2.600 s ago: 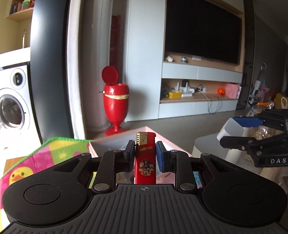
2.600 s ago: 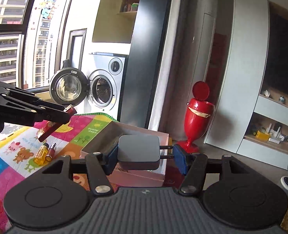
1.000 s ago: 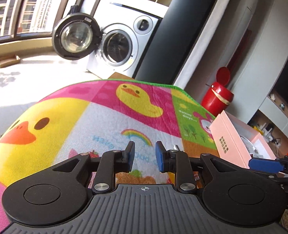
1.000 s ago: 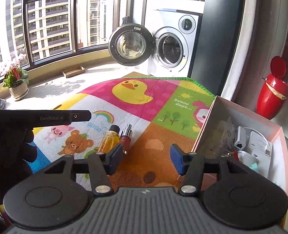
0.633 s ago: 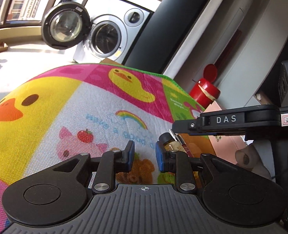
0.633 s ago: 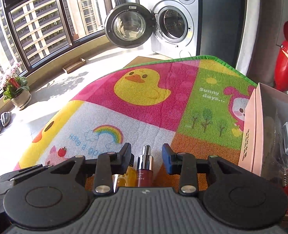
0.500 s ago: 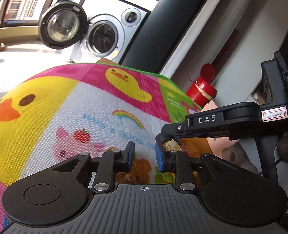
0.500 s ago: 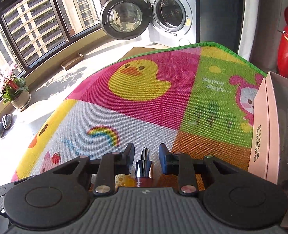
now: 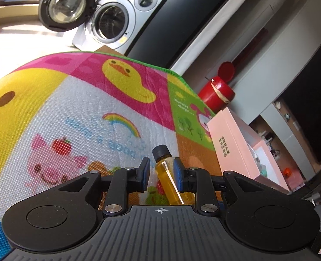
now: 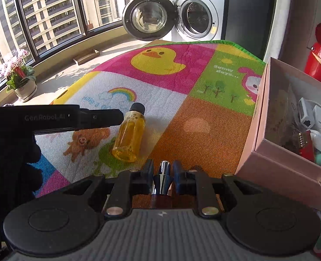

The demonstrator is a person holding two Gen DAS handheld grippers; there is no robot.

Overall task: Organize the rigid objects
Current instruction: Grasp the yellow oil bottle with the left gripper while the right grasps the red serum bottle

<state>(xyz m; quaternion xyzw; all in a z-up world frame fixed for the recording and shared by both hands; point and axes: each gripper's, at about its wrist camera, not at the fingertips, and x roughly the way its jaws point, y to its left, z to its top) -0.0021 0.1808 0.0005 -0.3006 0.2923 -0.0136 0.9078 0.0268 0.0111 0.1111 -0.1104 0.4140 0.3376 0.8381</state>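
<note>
Left gripper sits narrow around the yellow oil bottle, which lies on the play mat. Right pad touches the glass; a gap shows at the left pad, so a real squeeze is unclear. Bottle base is hidden behind the gripper body. In the right wrist view the same bottle lies flat, black cap pointing away, the left gripper's finger against its neck.

Right gripper has just closed, pads pinching the chrome top of a small dark-red bottle; its body is mostly hidden under the gripper, contents unreadable.

Pink box stands open at the mat's right edge, holding white plugs and a red item, partly cut off by the frame. A dark gloved hand is at the left.
</note>
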